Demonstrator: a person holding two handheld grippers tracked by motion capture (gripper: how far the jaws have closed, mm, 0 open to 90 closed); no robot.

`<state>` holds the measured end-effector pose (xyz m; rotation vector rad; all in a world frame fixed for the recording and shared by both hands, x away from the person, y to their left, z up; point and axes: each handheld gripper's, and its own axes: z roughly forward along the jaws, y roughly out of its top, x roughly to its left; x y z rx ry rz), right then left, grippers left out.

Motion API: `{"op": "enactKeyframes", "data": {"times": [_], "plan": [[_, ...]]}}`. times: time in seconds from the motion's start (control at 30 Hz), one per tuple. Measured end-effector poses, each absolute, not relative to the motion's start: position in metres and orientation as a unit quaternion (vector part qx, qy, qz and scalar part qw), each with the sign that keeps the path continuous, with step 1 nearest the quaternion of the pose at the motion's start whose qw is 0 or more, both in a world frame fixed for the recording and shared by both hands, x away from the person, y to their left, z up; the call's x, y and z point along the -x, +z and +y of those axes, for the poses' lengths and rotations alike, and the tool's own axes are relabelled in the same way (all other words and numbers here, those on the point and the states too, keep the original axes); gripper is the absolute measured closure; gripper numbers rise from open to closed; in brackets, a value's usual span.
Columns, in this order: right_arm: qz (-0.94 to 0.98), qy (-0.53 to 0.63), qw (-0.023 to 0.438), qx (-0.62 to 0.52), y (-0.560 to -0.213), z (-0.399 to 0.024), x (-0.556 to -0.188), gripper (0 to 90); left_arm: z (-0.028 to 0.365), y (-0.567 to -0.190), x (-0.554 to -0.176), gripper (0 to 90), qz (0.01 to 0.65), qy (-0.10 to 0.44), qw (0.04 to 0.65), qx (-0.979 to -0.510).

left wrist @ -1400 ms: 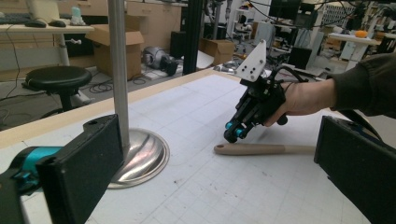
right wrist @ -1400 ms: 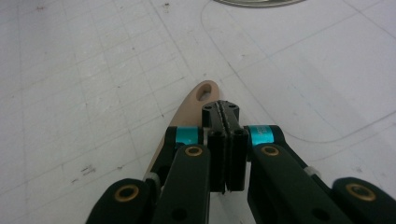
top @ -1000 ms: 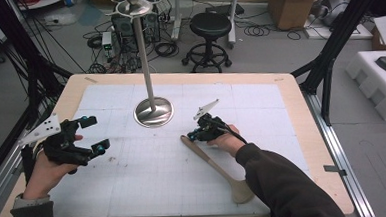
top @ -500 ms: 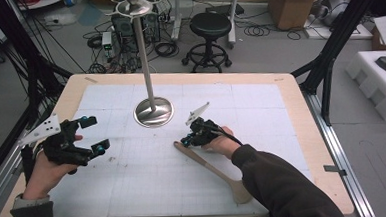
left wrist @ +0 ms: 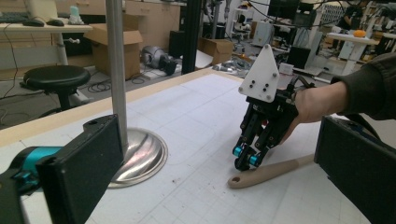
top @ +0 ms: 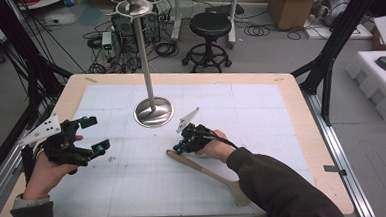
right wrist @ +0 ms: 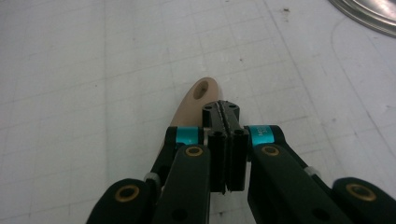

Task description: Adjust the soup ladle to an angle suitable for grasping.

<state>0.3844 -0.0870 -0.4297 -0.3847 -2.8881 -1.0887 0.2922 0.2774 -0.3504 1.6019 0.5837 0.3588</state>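
Right gripper view looked straight down its own jaws, pressed together with nothing between them, poised just above the holed handle end of the wooden spoon (right wrist: 194, 100). High view showed the wooden spoon lying flat on the bench (top: 291, 113), its long axis running diagonally from that handle end beside the right gripper (top: 179, 148) down toward the bowl near the person's sleeve. The spoon lay directly ahead of and beneath the closed tips, so the right hand was clearly the nearer one. The left gripper (top: 95, 136) sat well apart toward the bench's left side, jaws spread and empty, facing the metal stand (top: 152, 110)
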Motion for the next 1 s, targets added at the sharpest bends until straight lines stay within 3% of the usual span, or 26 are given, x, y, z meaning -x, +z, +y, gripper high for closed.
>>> {"op": "enactKeyframes", "data": {"times": [0.67,1.0], "plan": [[-0.943,-0.324,0.014,0.075,-0.429,-0.073,-0.371,90.0,0.277,-0.351,-0.292,1.8,0.256,0.156,0.642,-0.705],[-0.946,-0.318,0.05,0.04,-0.429,-0.066,-0.359,90.0,0.278,-0.35,-0.292,1.8,0.255,0.157,0.643,-0.705]]}}
